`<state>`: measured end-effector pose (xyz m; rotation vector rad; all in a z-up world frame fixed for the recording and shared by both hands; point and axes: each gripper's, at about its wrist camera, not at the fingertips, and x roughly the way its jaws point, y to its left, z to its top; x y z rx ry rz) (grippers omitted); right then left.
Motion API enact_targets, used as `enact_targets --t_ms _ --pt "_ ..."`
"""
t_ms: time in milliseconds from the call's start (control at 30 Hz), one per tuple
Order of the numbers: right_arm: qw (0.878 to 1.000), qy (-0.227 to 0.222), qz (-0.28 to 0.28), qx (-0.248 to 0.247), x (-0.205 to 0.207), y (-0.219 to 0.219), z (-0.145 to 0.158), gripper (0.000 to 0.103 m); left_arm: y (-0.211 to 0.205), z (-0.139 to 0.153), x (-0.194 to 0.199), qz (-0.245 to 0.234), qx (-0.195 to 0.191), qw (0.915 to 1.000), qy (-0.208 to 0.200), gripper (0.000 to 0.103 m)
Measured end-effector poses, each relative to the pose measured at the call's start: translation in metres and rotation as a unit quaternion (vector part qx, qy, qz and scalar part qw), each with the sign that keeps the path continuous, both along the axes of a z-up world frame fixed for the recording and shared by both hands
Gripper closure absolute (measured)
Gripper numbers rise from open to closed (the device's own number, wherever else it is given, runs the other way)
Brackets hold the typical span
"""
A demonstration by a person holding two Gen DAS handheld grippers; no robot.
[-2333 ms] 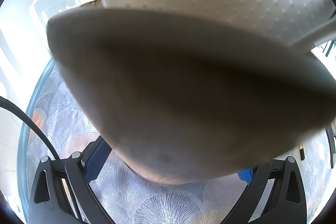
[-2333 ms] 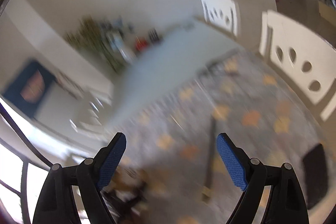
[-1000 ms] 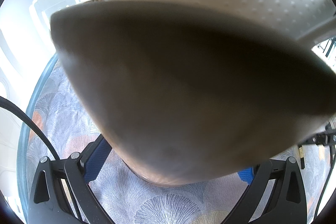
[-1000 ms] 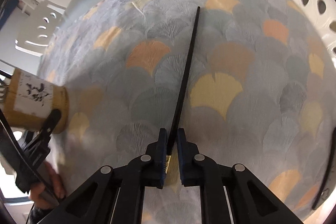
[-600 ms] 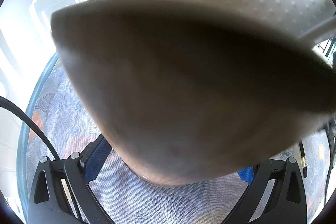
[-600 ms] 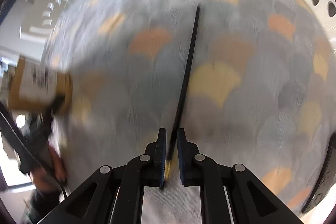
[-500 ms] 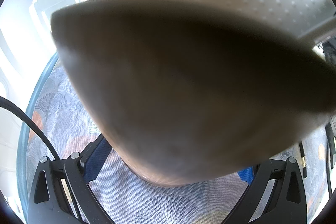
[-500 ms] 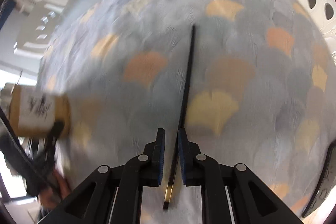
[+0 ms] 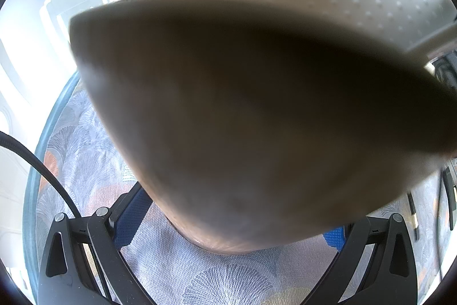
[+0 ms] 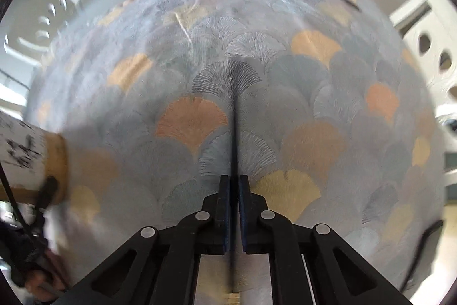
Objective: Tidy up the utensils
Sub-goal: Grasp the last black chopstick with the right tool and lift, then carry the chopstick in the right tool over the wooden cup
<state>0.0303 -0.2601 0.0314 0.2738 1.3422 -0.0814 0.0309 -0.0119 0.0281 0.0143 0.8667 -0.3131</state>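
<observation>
Black and thin, the chopstick (image 10: pixel 234 116) sits pinched in my right gripper (image 10: pixel 234 207), pointing out over the fan-patterned tablecloth (image 10: pixel 314 93). My left gripper (image 9: pixel 228 230) clasps the bamboo holder (image 9: pixel 242 119) by its base.

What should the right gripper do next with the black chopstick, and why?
Probably carry it left toward the bamboo holder. The right gripper is shut on the black chopstick, and the left gripper grips the holder at the cloth's left edge.
</observation>
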Motion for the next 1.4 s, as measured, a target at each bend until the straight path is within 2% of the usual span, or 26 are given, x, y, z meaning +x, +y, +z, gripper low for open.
enact_targets --t_ms 67,100,567,733,1000,1267,1400 --pt "0.997 -0.016 -0.024 0.066 -0.006 -0.010 0.004 0.098 0.000 0.000 0.000 0.000 0.000 1.0000 0.000 0.001" --pt "0.997 -0.022 -0.027 0.073 -0.008 -0.013 0.006 0.098 0.000 0.000 0.000 0.000 0.000 1.0000 0.000 0.001" --pt "0.988 -0.127 -0.011 0.085 -0.024 -0.009 0.064 0.098 0.001 0.000 0.000 0.000 0.000 1.0000 0.000 0.001" --pt "0.982 -0.179 0.003 0.067 -0.020 -0.001 0.103 0.098 0.001 0.000 0.000 0.000 0.000 1.0000 0.000 0.001" --pt "0.957 -0.286 0.016 0.041 -0.010 0.011 0.190 0.098 0.001 0.000 0.000 0.000 0.000 1.0000 0.000 0.001" --pt "0.920 -0.383 0.064 0.053 -0.008 0.052 0.282 0.098 0.001 0.000 0.000 0.000 0.000 1.0000 0.000 0.001" --pt "0.902 -0.415 0.100 0.061 -0.012 0.081 0.312 0.098 0.001 0.000 0.000 0.000 0.000 1.0000 0.000 0.001"
